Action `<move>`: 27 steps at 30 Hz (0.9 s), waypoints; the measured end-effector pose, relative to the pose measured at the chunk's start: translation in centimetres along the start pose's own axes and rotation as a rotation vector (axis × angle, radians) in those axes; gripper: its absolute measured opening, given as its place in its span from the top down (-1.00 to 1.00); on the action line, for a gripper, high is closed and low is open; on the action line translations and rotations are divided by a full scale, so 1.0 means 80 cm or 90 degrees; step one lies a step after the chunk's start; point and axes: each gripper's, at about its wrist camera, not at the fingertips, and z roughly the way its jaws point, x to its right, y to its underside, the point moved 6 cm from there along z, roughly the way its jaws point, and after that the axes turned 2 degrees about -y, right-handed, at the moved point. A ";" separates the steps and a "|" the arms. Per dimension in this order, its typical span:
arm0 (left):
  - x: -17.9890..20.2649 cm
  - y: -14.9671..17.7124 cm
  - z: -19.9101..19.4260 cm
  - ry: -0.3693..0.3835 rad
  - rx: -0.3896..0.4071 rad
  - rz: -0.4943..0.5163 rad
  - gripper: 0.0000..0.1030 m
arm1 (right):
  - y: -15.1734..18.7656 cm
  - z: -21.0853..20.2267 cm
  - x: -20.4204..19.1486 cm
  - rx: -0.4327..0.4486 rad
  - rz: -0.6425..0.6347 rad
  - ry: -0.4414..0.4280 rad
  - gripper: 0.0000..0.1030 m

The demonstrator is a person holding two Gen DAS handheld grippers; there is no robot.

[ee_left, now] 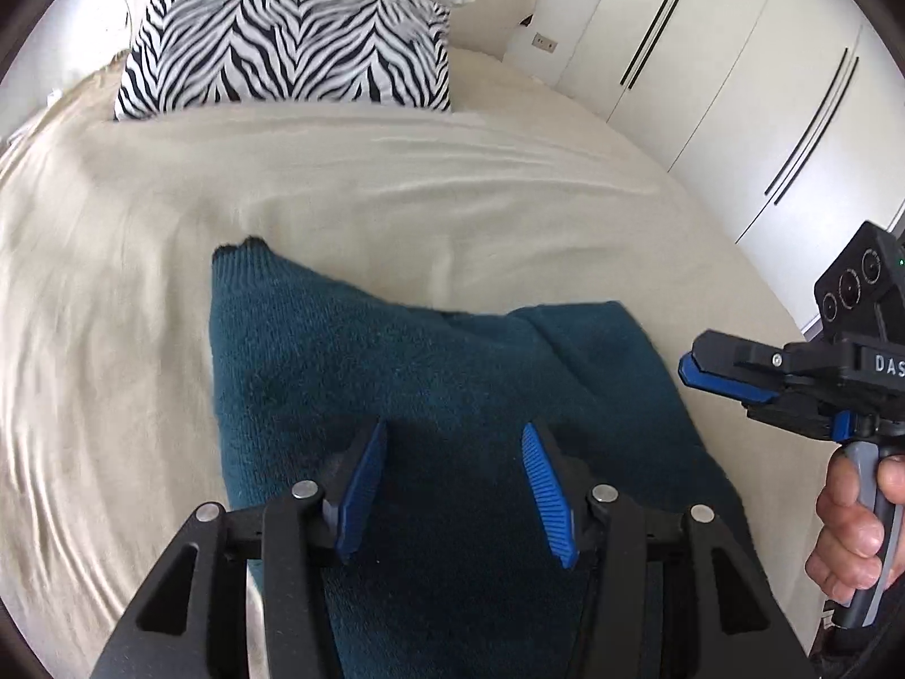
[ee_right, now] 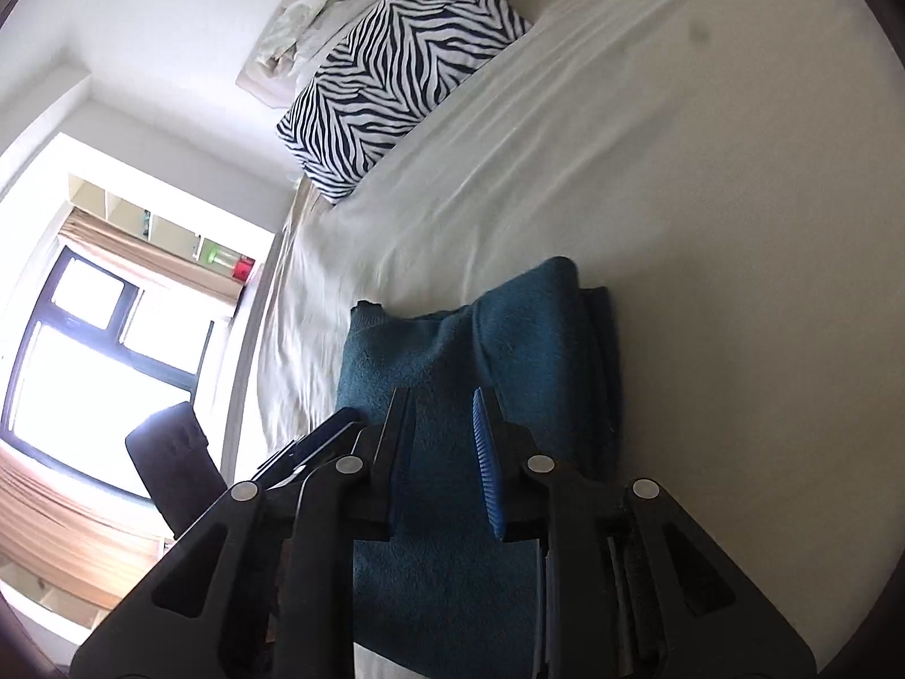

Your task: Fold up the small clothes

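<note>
Teal sweater [ee_left: 430, 373] lies folded on the cream bed [ee_left: 396, 187], left gripper [ee_left: 455, 489] over it with jaws apart and empty, right gripper [ee_right: 447, 464] beside with jaws slightly apart, gripping nothing.

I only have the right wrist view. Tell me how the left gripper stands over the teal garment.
Observer: The left gripper is open, its pads apart above the teal garment, with nothing pinched.
Operator: Report what stands beside the bed that I can't see.
Observer: White wardrobe doors with long dark handles.
Operator: Describe my own gripper from outside.
Observer: The right gripper hangs apart from the garment, off its right edge, with a hand wrapped round its grip.
</note>
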 end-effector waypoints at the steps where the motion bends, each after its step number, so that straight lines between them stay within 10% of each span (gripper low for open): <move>1: -0.004 0.000 0.006 0.008 0.008 -0.009 -0.03 | -0.006 0.017 -0.002 -0.011 0.003 0.002 0.60; 7: -0.004 -0.001 0.020 -0.003 0.003 0.007 -0.05 | -0.016 0.088 0.063 -0.034 0.076 0.061 1.00; 15: -0.004 0.006 -0.026 0.005 0.004 -0.023 0.01 | -0.001 0.033 0.044 0.006 0.058 0.065 0.88; 22: 0.038 0.085 -0.085 -0.009 0.006 0.063 0.01 | 0.105 -0.040 -0.014 -0.022 -0.041 0.003 0.87; 27: 0.044 0.116 -0.051 -0.048 0.006 0.108 -0.02 | 0.159 -0.017 0.049 -0.046 0.014 0.020 0.67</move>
